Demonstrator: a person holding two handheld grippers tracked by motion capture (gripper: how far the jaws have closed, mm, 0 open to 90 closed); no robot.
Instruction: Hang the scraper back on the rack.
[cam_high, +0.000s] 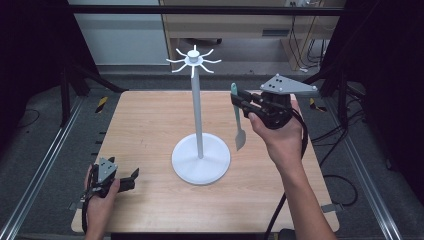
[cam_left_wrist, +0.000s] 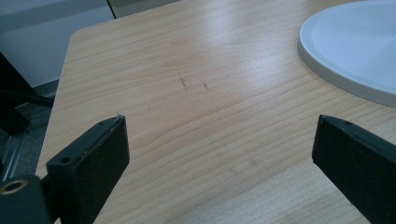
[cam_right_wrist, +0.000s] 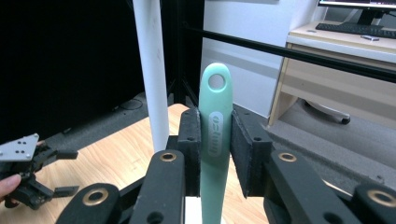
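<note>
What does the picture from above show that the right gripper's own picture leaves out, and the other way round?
From above: the stand's round base and the hooks at its top, plus the spatula's blade end hanging below the right gripper.

Right gripper view: the hanging hole at the tip of the green spatula's handle, and raised lettering on the handle between the jaws.

Both: the white pole, the wooden table, and the left gripper, open and low over the table.

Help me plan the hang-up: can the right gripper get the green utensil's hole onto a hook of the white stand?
Probably yes. The right gripper holds the green utensil upright, hole end up, beside the white stand's pole; open air lies between it and the higher hooks.
</note>
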